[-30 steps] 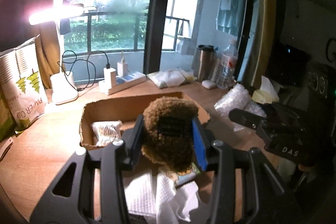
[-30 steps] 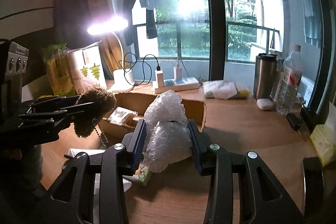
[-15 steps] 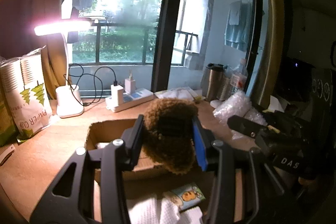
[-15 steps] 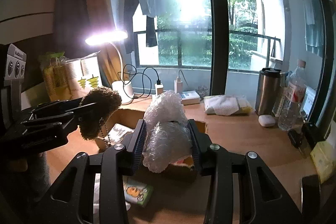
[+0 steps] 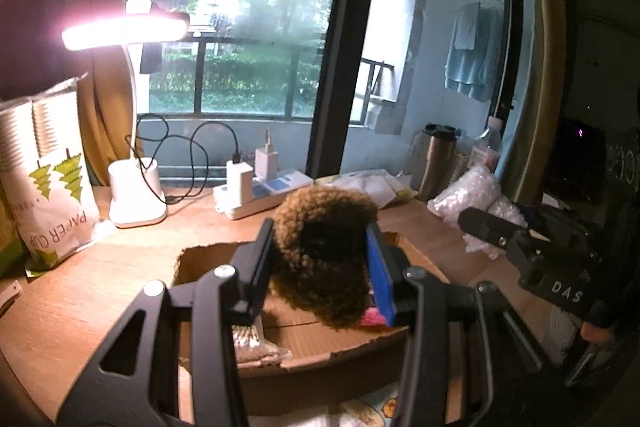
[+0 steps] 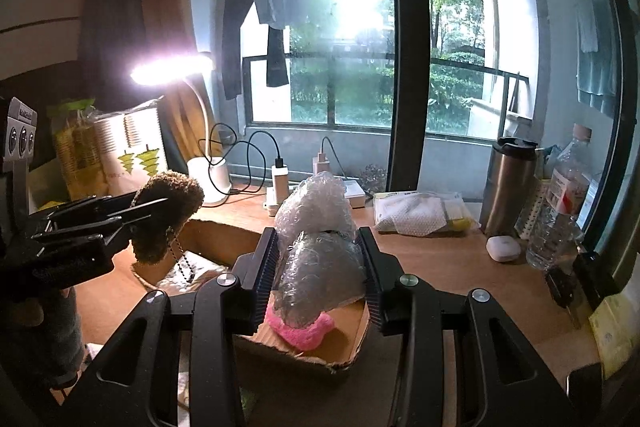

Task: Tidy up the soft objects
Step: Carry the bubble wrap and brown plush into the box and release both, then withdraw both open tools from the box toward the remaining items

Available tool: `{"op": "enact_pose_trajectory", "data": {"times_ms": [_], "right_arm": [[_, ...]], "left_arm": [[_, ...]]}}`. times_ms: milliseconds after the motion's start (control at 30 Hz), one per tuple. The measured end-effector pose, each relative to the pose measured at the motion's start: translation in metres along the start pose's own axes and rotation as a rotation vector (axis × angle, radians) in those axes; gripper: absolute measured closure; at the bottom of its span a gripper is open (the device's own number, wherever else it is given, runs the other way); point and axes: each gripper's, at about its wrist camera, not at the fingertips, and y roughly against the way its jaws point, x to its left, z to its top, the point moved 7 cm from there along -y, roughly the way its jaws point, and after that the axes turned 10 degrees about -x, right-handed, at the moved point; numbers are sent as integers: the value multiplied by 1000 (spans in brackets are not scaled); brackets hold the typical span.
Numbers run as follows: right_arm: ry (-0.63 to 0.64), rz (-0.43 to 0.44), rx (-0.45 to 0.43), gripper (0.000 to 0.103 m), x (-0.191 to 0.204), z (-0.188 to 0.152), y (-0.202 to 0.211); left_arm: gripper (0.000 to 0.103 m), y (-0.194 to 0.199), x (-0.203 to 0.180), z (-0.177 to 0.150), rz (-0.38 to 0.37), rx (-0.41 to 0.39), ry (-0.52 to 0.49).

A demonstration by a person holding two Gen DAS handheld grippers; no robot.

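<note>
Both my hands have carried forward since a second ago, so the cardboard box [image 5: 224,259], which lay ahead of my loads then, now sits right under them. My left gripper [image 5: 320,263] has its fingers clamped on the brown plush toy [image 5: 324,247], which hangs over the box's open middle. My right gripper [image 6: 318,261] has its fingers clamped on the wad of bubble wrap [image 6: 316,239], held above the box's right end, over the pink fluffy thing [image 6: 306,331] already lying inside. A small packet [image 5: 250,341] lies on the box floor at its near left side.

I judge the risk to be in the release. The bubble wrap is springy and bulges well above my fingers, so it may spring or roll out over the torn low front wall of the box if I let go this high. The plush toy's bead chain [image 6: 178,251] dangles towards the box's left end and could snag on the box edge or on my fingers. Beyond the box, on the counter [image 6: 440,267], stand a power strip [image 5: 260,193], a lamp [image 5: 136,199], a steel tumbler [image 6: 508,187].
</note>
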Motion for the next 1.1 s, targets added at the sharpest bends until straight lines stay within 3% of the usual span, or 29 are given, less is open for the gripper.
{"op": "enact_pose_trajectory", "data": {"times_ms": [233, 567, 767, 833, 933, 1100], "right_arm": [[5, -6, 31, 61, -5, -7, -23], [-19, -11, 89, 61, -15, -27, -54], [-30, -11, 111, 61, -20, -36, -65], [-34, -9, 114, 61, -21, -38, -66], [-33, -9, 115, 59, -21, -38, -67], [-40, -10, 107, 44, -21, -35, -65]], "left_arm": [[59, -23, 5, -13, 13, 38, 23], [58, -57, 7, -44, 10, 159, 57], [46, -59, 6, -49, 12, 175, 61], [31, -59, 7, -49, 15, 172, 65], [30, -56, 9, -46, 16, 162, 72], [30, -47, 10, -39, 20, 145, 73]]}}
